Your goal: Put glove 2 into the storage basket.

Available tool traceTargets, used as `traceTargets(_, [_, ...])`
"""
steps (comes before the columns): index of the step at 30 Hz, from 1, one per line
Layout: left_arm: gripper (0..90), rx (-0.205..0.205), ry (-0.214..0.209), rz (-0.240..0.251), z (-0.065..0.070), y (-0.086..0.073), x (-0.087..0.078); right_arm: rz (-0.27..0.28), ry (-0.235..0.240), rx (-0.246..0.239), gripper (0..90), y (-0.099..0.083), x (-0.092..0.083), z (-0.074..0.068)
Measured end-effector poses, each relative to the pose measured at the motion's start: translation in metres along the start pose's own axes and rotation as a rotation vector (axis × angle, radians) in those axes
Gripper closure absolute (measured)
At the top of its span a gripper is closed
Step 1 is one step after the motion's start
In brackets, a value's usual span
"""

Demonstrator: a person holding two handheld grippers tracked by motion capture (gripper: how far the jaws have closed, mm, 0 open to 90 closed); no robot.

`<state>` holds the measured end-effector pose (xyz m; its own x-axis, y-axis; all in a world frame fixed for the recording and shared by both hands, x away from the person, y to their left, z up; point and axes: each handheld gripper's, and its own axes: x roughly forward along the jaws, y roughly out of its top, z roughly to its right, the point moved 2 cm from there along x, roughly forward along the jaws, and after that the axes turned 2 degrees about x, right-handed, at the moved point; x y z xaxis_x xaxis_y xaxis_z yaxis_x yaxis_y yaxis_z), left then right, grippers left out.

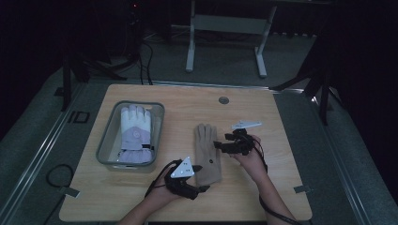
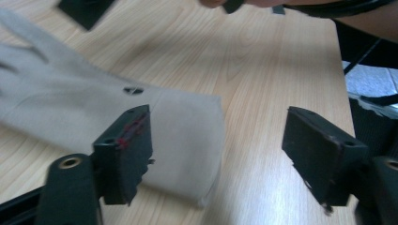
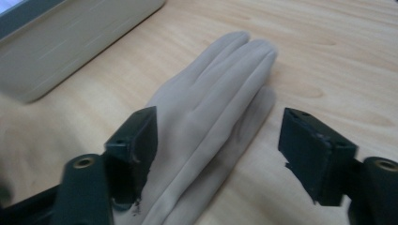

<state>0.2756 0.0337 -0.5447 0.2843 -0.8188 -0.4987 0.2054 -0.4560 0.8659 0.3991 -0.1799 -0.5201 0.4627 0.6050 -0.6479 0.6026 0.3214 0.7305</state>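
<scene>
A tan glove (image 1: 206, 145) lies flat on the wooden table (image 1: 263, 187), fingers pointing away from me. My left gripper (image 1: 202, 178) is at its cuff, open. In the left gripper view the left gripper (image 2: 218, 126) stands wide apart over the tan glove's (image 2: 70, 112) cuff corner. My right gripper (image 1: 220, 147) is at the glove's right edge, open. In the right gripper view the right gripper (image 3: 218, 126) straddles the tan glove's (image 3: 211, 93) fingers. A white and lilac glove (image 1: 135, 133) lies in a clear bin (image 1: 106, 138) at the left.
The clear bin's wall (image 3: 70, 42) sits close on the far side of the tan glove. A round cable hole (image 1: 224, 100) is at the table's back edge. Bare wood lies to the right of the hands. A desk frame (image 1: 225, 28) stands beyond the table.
</scene>
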Motion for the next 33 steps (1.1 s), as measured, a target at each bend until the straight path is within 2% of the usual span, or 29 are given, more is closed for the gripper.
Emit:
traceTargets(1, [29.8,0.0,0.0,0.0,0.0,0.0,0.0,0.0,0.0,0.0,31.4,0.0,0.0,0.0])
traceTargets(2, [30.0,-0.005,-0.018,-0.004,-0.001,0.003,0.005,-0.006,0.017,0.024,31.4,0.004,0.007,0.003])
traceTargets(3, [32.4,-0.005,-0.018,-0.004,-0.001,0.003,0.005,-0.006,0.017,0.024,31.4,0.004,0.007,0.003])
traceTargets(4, [35.7,-0.003,-0.023,-0.013,-0.002,0.006,0.01,-0.021,0.024,0.045,30.8,0.006,0.014,0.005])
traceTargets(7, [37.4,0.002,-0.025,-0.032,-0.002,0.007,0.015,-0.027,0.028,0.066,30.0,0.006,0.021,0.007])
traceTargets(12, [38.5,0.001,-0.035,-0.074,-0.001,0.004,0.023,-0.074,0.022,0.114,28.6,-0.002,0.042,0.012])
traceTargets(17, [40.2,-0.003,-0.034,-0.111,-0.001,-0.003,0.024,-0.106,0.021,0.126,28.4,-0.008,0.05,0.014])
traceTargets(19, [40.2,-0.002,-0.032,-0.126,-0.001,-0.005,0.024,-0.116,0.012,0.109,28.6,-0.01,0.051,0.013])
traceTargets(20, [40.2,-0.005,-0.029,-0.134,-0.002,-0.006,0.025,-0.123,0.012,0.096,36.8,-0.01,0.051,0.011])
traceTargets(21, [40.2,-0.005,-0.029,-0.134,-0.002,-0.006,0.025,-0.123,0.012,0.096,36.8,-0.01,0.051,0.011])
traceTargets(22, [40.2,-0.009,-0.035,-0.138,-0.002,-0.006,0.026,-0.135,0.02,0.076,44.8,-0.011,0.051,0.008])
traceTargets(23, [40.2,-0.009,-0.035,-0.138,-0.002,-0.006,0.026,-0.135,0.02,0.076,44.8,-0.011,0.051,0.008])
traceTargets(25, [40.2,-0.003,-0.029,-0.149,-0.002,-0.007,0.026,-0.15,0.035,0.066,53.1,-0.011,0.05,0.006])
traceTargets(26, [40.2,-0.007,-0.021,-0.158,-0.002,-0.008,0.028,-0.155,0.039,0.055,63.7,-0.011,0.049,0.003])
traceTargets(27, [40.2,-0.007,-0.021,-0.158,-0.002,-0.008,0.028,-0.155,0.039,0.055,63.7,-0.011,0.049,0.003])
traceTargets(28, [40.2,-0.008,-0.019,-0.164,-0.002,-0.009,0.028,-0.15,0.006,0.007,70.7,-0.011,0.047,-0.002])
traceTargets(29, [40.2,-0.008,-0.019,-0.164,-0.002,-0.009,0.028,-0.15,0.006,0.007,70.7,-0.011,0.047,-0.002])
traceTargets(31, [40.2,-0.001,-0.014,-0.173,-0.003,-0.009,0.028,-0.139,-0.051,-0.065,74.7,-0.011,0.046,-0.01])
traceTargets(32, [39.7,0.0,-0.025,-0.171,-0.003,-0.01,0.027,-0.119,-0.11,-0.152,77.0,-0.013,0.043,-0.019])
traceTargets(33, [39.7,-0.001,-0.022,-0.173,-0.003,-0.011,0.027,-0.119,-0.11,-0.152,77.0,-0.013,0.043,-0.019])
